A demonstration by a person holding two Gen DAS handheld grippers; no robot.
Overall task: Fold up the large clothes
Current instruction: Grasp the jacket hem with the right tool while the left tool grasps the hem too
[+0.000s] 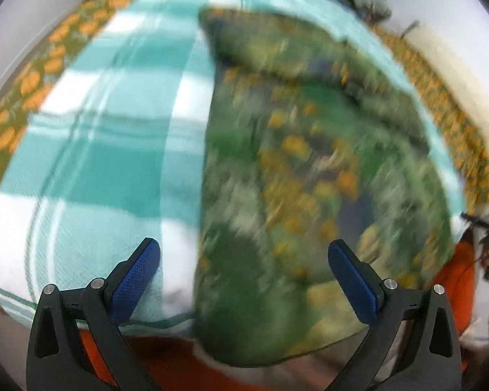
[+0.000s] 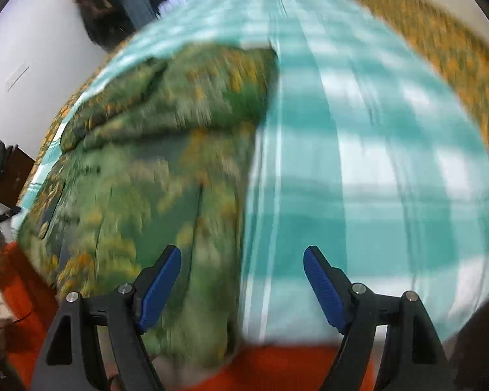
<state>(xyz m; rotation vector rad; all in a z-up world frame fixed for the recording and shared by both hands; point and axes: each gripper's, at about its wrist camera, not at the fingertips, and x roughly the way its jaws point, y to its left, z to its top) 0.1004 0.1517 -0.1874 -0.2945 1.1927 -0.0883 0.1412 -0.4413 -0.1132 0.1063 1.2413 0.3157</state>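
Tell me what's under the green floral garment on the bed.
The green floral garment lies on a teal-and-white checked sheet, which shows beside it. The sheet beneath the garment itself is covered, so anything there cannot be seen.

A garment (image 1: 309,169) lay spread on a sheet (image 1: 107,150) covering a bed. In the left wrist view it occupied the sheet's right half; in the right wrist view, the garment (image 2: 140,179) lay left of bare sheet (image 2: 375,169).
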